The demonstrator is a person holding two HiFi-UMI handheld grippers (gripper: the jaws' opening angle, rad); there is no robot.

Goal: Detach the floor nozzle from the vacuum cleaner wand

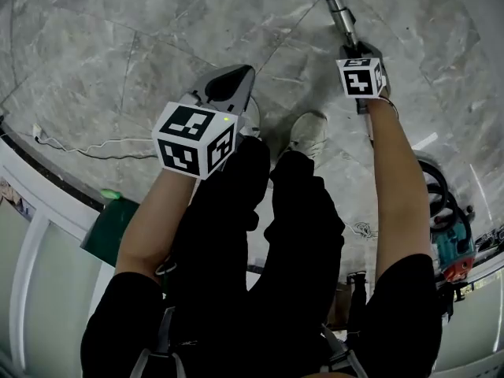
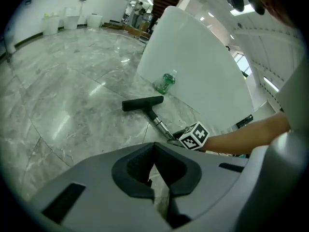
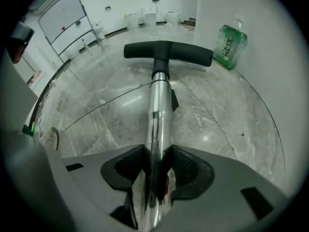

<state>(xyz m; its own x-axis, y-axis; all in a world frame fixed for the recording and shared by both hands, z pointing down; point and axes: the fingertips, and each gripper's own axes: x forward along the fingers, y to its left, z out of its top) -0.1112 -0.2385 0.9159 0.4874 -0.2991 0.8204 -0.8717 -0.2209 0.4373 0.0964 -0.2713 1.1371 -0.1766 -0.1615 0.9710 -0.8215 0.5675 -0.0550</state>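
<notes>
The black floor nozzle (image 3: 168,51) lies flat on the marble floor, joined to the shiny metal wand (image 3: 157,110). My right gripper (image 3: 155,166) points steeply down and is shut on the wand, whose tube fills the gap between the pads. In the left gripper view the nozzle (image 2: 142,103) and wand (image 2: 159,122) lie ahead, with the right gripper's marker cube (image 2: 194,136) on the wand. The head view shows only the wand's tube (image 1: 340,10) running up from that cube (image 1: 362,75). My left gripper (image 2: 154,170) is shut on nothing and hangs over bare floor, left of the wand.
A green bottle (image 3: 231,45) stands by a white panel (image 2: 203,66) just right of the nozzle. The person's shoe (image 1: 309,132) is between the grippers. A thin cable (image 1: 79,146) trails at left. A teal machine with a black hose (image 1: 449,235) sits at right.
</notes>
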